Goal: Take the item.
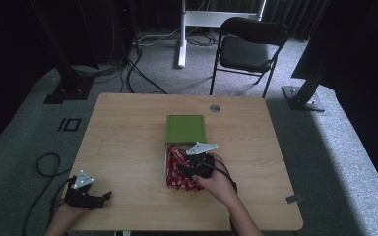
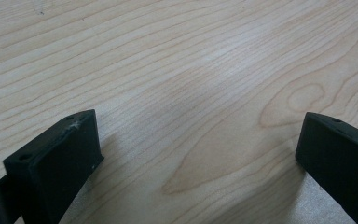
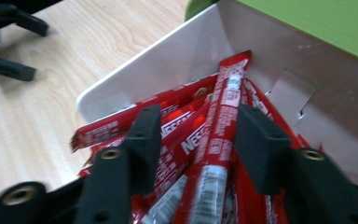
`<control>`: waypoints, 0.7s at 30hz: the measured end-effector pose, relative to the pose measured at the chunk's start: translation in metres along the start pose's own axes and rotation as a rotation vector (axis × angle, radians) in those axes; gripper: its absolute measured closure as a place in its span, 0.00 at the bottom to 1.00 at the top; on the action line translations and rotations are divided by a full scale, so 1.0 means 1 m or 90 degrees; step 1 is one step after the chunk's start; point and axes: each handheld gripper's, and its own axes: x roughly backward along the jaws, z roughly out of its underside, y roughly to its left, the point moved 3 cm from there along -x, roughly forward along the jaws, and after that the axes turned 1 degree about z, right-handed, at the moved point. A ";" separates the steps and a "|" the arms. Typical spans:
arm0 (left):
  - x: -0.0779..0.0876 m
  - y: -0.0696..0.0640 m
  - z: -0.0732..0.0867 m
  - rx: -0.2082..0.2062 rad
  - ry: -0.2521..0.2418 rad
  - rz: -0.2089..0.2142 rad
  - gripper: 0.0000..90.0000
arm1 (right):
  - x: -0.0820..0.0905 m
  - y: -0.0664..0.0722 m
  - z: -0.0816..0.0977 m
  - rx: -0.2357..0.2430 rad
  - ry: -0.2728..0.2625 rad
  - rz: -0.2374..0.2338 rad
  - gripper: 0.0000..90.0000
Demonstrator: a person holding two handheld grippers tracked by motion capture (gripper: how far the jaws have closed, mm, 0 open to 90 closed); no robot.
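1. A white cardboard box (image 3: 168, 60) with a green lid (image 1: 185, 128) folded back is seen lying near the middle of the light wooden tabletop (image 1: 128, 137).
2. The box is heaped with long red sachet sticks (image 1: 174, 172) printed with white lettering; some are seen spilling over its near edge.
3. The right tongs (image 3: 200, 135) are held low over the heap, pointed into the open box, with the person's right hand (image 1: 219, 184) wrapped around their body.
4. One red stick (image 3: 219, 140) is seen lying lengthwise between the two black jaws of the right tongs; the jaws are partly spread, and a gap is visible on either side of the stick, so no pinch can be confirmed.
5. The left tongs (image 2: 196, 154) are held near the tabletop's front left corner, well apart from the box.
6. In the left gripper view, their jaws are shown spread wide over bare wood grain, with nothing between them.
7. The left tongs are also visible at the upper left of the right gripper view, blurred.
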 end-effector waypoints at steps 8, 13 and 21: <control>0.000 0.000 0.000 0.000 0.000 0.000 0.01 | -0.011 -0.001 0.000 -0.032 0.025 0.032 0.72; 0.000 0.000 0.000 0.000 0.000 0.000 0.01 | -0.015 -0.001 -0.002 -0.042 0.044 0.049 0.73; 0.000 0.000 0.000 0.000 0.000 0.000 0.01 | -0.019 0.002 -0.002 -0.017 0.081 0.071 0.73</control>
